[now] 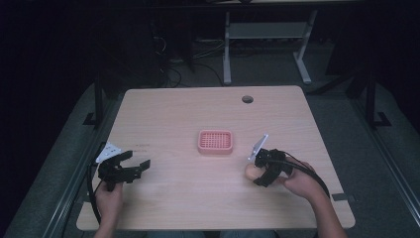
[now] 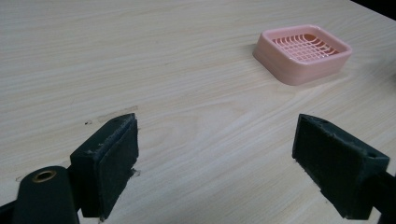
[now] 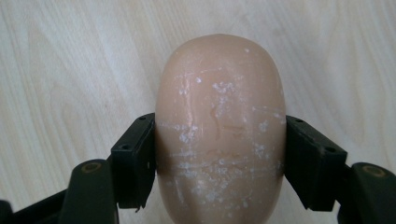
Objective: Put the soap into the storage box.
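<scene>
The right tongs (image 3: 219, 154) are clamped on the rounded, peach-coloured bar of soap (image 3: 219, 135), one black jaw pressed against each long side of the bar. In the high view, the right tongs (image 1: 257, 171) and the bar of soap (image 1: 251, 171) are seen low over the pale wood-grain worktop (image 1: 188, 198), at the near right; whether the bar rests on the surface or is just clear of it cannot be told. The left tongs (image 2: 215, 158) are held with the jaws wide apart and nothing between them, near the left edge of the worktop (image 1: 133, 169). Farther off, near the middle of the worktop, the pink rectangular plastic soap dish with a slotted grid (image 1: 215, 142) stands empty, well apart from both tongs.

The step in hand is judged to be the grasp of the soap, with transfer to the dish not yet done. For the next move, the bar is to be lifted, carried forward and to the left over the dish, and lowered flat onto the grid before the jaws are released. A firm grip is advised, since the surface is likely to be slippery.
</scene>
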